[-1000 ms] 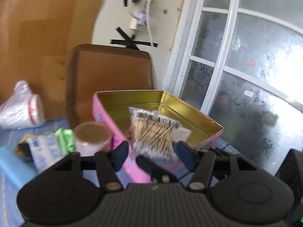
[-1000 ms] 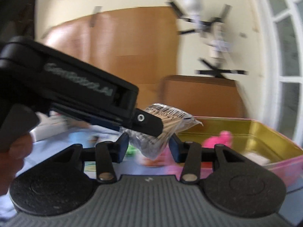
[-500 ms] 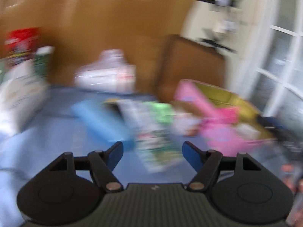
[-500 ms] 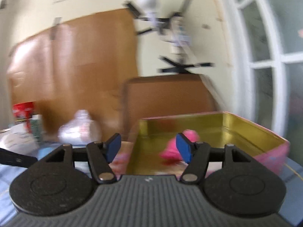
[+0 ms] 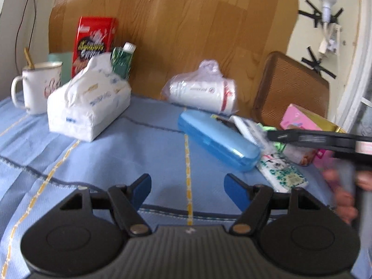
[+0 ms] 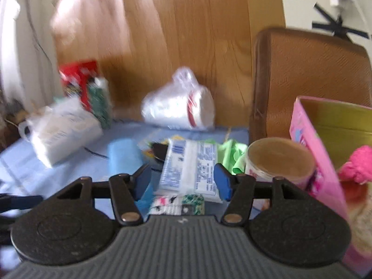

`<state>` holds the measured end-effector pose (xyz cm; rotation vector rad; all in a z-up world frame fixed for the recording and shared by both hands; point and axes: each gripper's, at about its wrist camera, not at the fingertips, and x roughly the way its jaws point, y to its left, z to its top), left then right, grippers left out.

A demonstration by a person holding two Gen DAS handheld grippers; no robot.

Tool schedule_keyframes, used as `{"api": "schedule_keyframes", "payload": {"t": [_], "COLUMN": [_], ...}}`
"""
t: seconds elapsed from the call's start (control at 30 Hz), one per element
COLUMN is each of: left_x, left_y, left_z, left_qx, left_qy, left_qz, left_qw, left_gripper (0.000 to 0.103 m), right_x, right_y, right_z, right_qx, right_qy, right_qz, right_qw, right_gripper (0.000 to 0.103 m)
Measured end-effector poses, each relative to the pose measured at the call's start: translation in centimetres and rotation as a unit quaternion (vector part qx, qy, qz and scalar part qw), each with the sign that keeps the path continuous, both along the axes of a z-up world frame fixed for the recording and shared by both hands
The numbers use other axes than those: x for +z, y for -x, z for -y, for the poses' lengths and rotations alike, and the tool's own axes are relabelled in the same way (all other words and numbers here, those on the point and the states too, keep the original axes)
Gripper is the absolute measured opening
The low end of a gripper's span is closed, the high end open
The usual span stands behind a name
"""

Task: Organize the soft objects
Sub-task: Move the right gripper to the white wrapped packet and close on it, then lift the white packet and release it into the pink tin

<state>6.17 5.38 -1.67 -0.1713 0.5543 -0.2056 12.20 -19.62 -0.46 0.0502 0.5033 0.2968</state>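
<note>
Your left gripper [image 5: 187,187] and right gripper [image 6: 182,180], a second ago passing the cotton-swab bag over the pink gold-lined tin [image 6: 325,153], now both gape empty; the right hovers above the white wipes packet [image 6: 189,165] near the blue tablecloth's [image 5: 116,153] right edge, likely next.

— What's behind the table?
— A tall wooden panel [image 5: 186,23] leaning on a cream wall [image 5: 309,37], black tape crosses [image 5: 318,62] stuck on it.
— Furniture?
— A brown chair back [image 6: 309,74] at the right, blue striped tablecloth [image 5: 116,158] up front.
— Light?
— Daylight, with a white window frame [image 5: 355,79] at the right edge.
</note>
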Motion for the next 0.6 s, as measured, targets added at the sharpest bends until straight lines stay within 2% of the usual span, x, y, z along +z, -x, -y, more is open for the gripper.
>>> {"api": "schedule_keyframes", "payload": {"t": [0.17,0.2,0.33,0.43,0.53,0.6], "left_x": [0.0,0.0,-0.1,-0.2,-0.2,-0.2], "left_y": [0.5,0.4,0.2,0.3,0.2,0.2], "left_z": [-0.6,-0.7,-1.6,-2.0,-2.3,-2.6], "left_qx": [-0.01,-0.01,-0.007,-0.003,0.002,0.005], "left_qy": [0.019,0.026,0.051,0.063,0.071,0.077], "left_qz": [0.014,0.013,0.01,0.012,0.012,0.009], "left_qw": [0.9997,0.9995,0.9986,0.9979,0.9974,0.997], "left_gripper": [0.072,0.072,0.072,0.072,0.072,0.072], "right_x": [-2.4,-2.8,-2.6,-1.3,1.1,2.3], "right_y": [-3.7,-4.0,-3.3,-1.6,2.0,4.7], "right_z": [-1.1,-0.9,-0.9,-1.4,-1.6,-1.5], "right_qx": [-0.03,-0.034,-0.039,-0.043,-0.027,-0.009], "right_qy": [0.002,-0.007,-0.023,-0.026,-0.018,-0.016], "right_qz": [-0.07,-0.08,-0.064,-0.01,0.071,0.105], "right_qw": [0.997,0.996,0.997,0.999,0.997,0.994], "right_gripper": [0.077,0.077,0.07,0.069,0.07,0.07]}}
